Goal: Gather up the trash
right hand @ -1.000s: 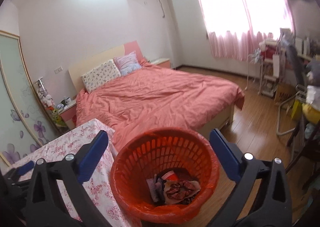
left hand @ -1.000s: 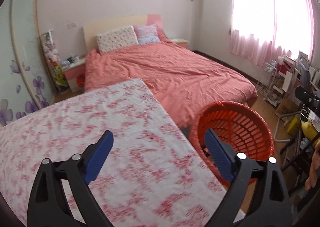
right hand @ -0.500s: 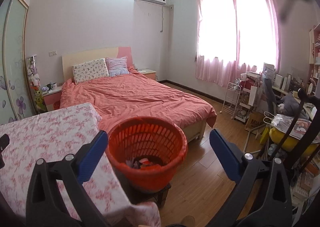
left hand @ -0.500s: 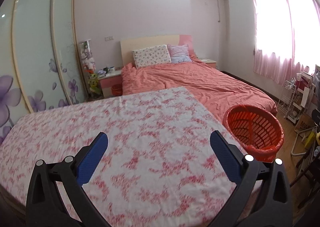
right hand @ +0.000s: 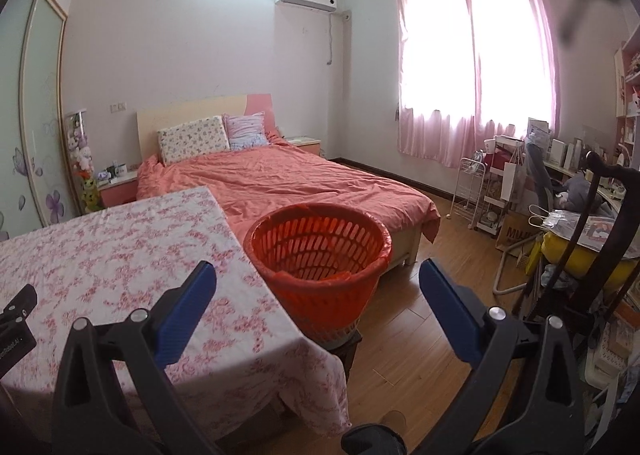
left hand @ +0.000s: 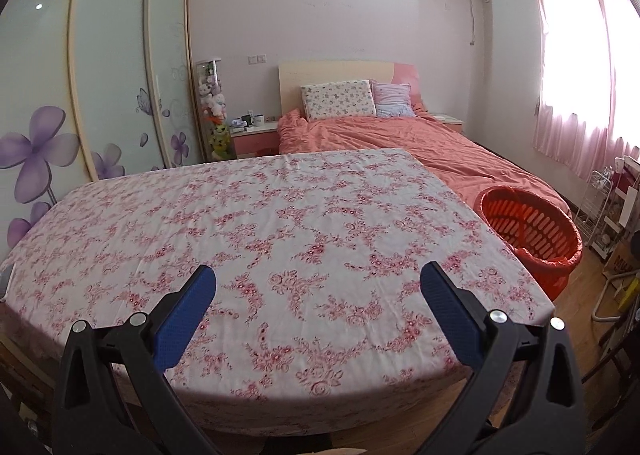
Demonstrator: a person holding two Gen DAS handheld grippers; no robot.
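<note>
One orange basket [right hand: 320, 263] stands beside the floral-cloth counter [left hand: 260, 235], before one bed [right hand: 288, 183]. Left gripper [left hand: 316, 291] and right gripper [right hand: 316, 287]: both wide open, empty.

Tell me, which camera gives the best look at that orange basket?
The right wrist view. The orange basket sits near the middle there, whole, with its slatted wall, liner and the stool under it showing, beside the floral table. The left wrist view catches it only at the right edge, partly hidden behind the table.
</note>
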